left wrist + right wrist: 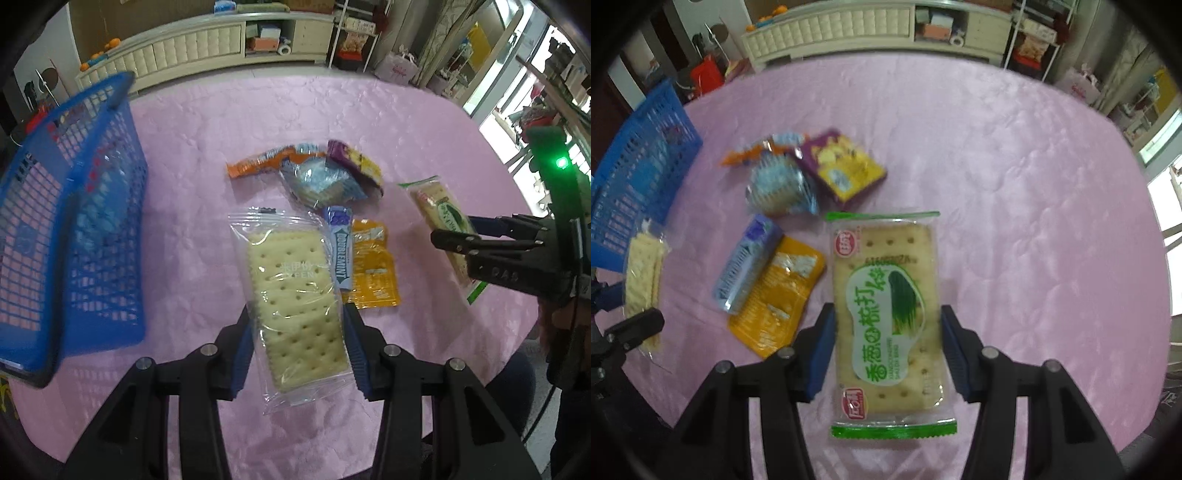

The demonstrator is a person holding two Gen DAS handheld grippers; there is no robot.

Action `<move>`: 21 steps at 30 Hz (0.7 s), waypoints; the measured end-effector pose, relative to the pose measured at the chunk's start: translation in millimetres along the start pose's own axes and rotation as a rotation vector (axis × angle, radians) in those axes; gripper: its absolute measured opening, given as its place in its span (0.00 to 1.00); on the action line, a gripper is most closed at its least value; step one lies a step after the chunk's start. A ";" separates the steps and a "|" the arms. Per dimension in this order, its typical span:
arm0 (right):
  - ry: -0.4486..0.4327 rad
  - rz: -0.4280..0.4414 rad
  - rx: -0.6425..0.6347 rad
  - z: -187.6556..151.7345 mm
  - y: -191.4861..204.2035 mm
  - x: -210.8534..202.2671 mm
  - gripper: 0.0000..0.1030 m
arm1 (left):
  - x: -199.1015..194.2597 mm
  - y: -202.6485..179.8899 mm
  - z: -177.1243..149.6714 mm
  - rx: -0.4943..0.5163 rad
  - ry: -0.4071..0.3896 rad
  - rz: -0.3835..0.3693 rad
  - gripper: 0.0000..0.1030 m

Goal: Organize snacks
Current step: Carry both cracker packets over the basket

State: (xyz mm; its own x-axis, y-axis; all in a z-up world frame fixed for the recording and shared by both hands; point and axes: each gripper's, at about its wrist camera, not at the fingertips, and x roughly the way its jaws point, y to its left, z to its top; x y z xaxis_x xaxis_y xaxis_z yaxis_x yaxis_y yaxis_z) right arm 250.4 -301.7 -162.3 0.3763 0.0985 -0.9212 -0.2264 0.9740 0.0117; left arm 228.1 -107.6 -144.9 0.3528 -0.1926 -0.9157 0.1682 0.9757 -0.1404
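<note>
- Nearest the left wrist camera, a clear-wrapped cracker pack (295,314) sits between the blue pads of the left gripper (297,347); both pads press on its long edges, so the jaws are closed on it at a narrow opening.
- Seen from the right wrist camera, that same clear pack (642,280) hangs at the far left edge, held on its edge above the cloth.
- Green-printed cracker pack (886,325) lies lengthwise between the fingers of the right gripper (886,354); the blue pads sit against its two long sides and grip it at a moderate opening.
- From the left view, the right gripper (458,236) reaches in from the right edge with the green-printed pack (443,218) clamped in its tips.
- Just beyond the clear pack, a blue gum pack (340,251) lies partly over a yellow sachet (373,269).
- Farther back is a small heap: an orange wrapper (258,162), a crumpled blue-and-clear packet (317,184) and a purple-and-yellow packet (358,162), all touching or overlapping.
- A blue mesh basket (70,229) stands at the left of the pile, well apart from it, with some packets visible through its wall.
- Everything rests on a pink tablecloth (406,122).
- A cream cabinet (192,51) runs along the far wall.
</note>
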 end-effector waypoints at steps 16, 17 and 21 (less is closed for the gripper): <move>-0.176 0.076 -0.196 25.6 108.3 -94.3 0.57 | -118.9 45.6 -7.9 -0.042 -0.205 0.026 0.41; -0.181 0.079 -0.210 26.5 114.5 -95.9 0.57 | -122.3 54.7 -10.0 -0.054 -0.214 0.026 0.41; -0.200 0.085 -0.267 36.9 146.6 -100.3 0.57 | -142.4 84.9 -15.7 -0.094 -0.233 0.040 0.41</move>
State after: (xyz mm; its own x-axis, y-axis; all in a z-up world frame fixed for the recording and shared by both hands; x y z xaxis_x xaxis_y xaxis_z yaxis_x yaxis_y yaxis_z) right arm 212.6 -161.3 -53.8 0.5084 0.2404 -0.8269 -0.4819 0.8752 -0.0419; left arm 177.7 4.4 -32.3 0.5621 -0.1622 -0.8110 0.0676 0.9863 -0.1504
